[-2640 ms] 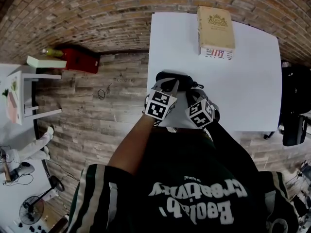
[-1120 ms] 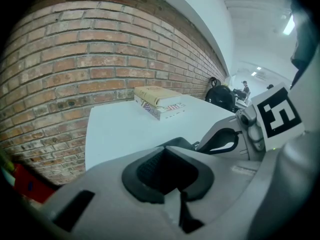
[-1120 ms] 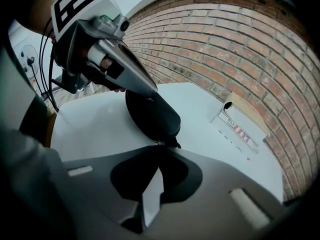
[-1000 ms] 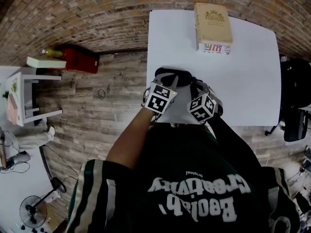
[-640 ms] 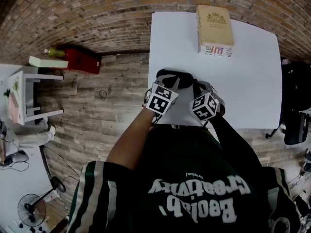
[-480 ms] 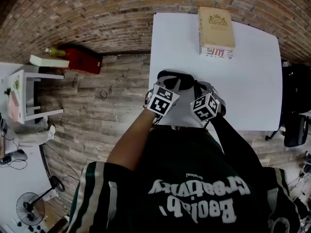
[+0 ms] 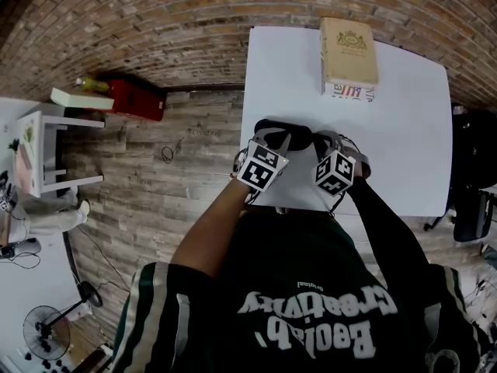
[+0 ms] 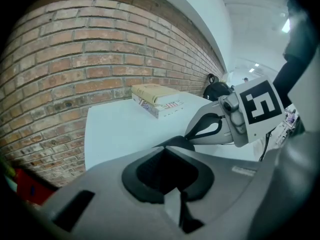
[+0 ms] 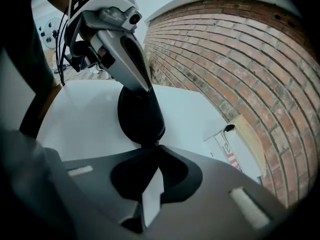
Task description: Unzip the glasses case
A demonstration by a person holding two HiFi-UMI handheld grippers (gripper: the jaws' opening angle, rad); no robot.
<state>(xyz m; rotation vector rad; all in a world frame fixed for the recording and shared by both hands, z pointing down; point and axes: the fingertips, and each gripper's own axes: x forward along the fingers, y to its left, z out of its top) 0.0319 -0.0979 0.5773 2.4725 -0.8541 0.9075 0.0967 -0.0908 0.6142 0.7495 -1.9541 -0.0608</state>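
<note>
The right claw [image 9: 155, 147] has its jaws drawn together, their tips nipped on the near, narrow end of the black, oval, hard-shell glasses case [image 9: 140, 115]. A tiny glint sits right at the pinch, too small to say whether it is the zip tab. The left claw [image 8: 169, 149] is likewise closed tight. In the right gripper view its long grey fingers [image 9: 131, 54] come down from the upper left of the frame onto the far end of the case. The case is thus clamped at both ends and lies lengthwise between the two claws. In the left gripper view only a dark sliver of it shows, just past the closed tips. How far the zip is open cannot be made out in any view.

In the head view the case lies on the white rectangular table [image 7: 404, 130], in the table's lower left part and just above the two claws. A beige, flat rectangular box [image 7: 349, 49] with red and blue print on its side sits at the top of the table, well apart from the case.

A red-brown brick wall [image 7: 155, 14] arcs across the top of the frame. A grey-brown wooden plank floor [image 7: 171, 200] lies to the left of the table. On the floor at upper left stands a red box [image 7: 138, 98], with a white shelf unit [image 7: 46, 150] at the left edge. A black chair [image 7: 472, 169] stands at the right edge. The person's dark green shirt [image 7: 311, 301] with white lettering fills the lower frame.
</note>
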